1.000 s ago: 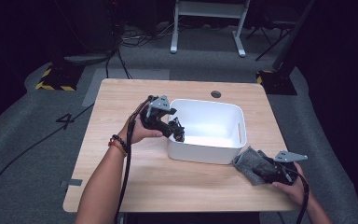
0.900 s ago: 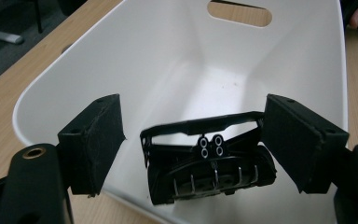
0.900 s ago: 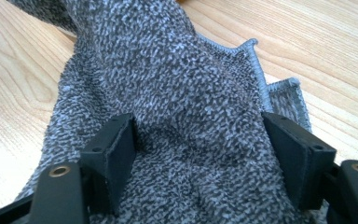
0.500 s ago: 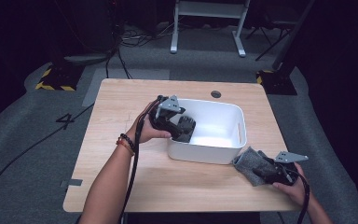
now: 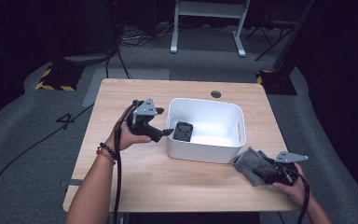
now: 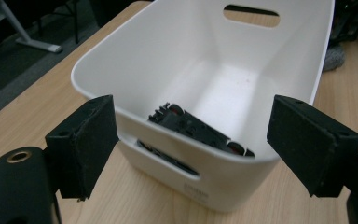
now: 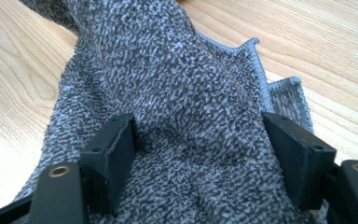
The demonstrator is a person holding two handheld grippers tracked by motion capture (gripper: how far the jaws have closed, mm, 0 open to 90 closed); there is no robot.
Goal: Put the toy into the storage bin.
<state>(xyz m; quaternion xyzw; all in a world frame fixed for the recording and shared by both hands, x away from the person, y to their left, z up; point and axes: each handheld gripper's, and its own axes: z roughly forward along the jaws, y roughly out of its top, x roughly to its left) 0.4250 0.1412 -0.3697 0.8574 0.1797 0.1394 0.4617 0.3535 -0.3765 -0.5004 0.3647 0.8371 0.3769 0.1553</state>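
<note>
My left gripper [image 5: 168,132] has just opened and withdrawn empty; toy car [image 5: 183,131] now lies in bin [image 5: 205,156]. Right gripper [image 5: 256,171] grips cloth [image 5: 247,161].

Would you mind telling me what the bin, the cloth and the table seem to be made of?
Bin: likely moulded plastic, white and smooth with a soft sheen, rounded rim and cut-out handle slots.
Cloth: grey terry-like fabric, with a looped, speckled pile and a stitched hem.
Table: light wood or wood-look laminate, matt, with visible grain lines.

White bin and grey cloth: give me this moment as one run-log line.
left gripper: jaws just opening, empty, outside bin | black toy car: lying in white bin | right gripper: jaws around grey cloth on table
</note>
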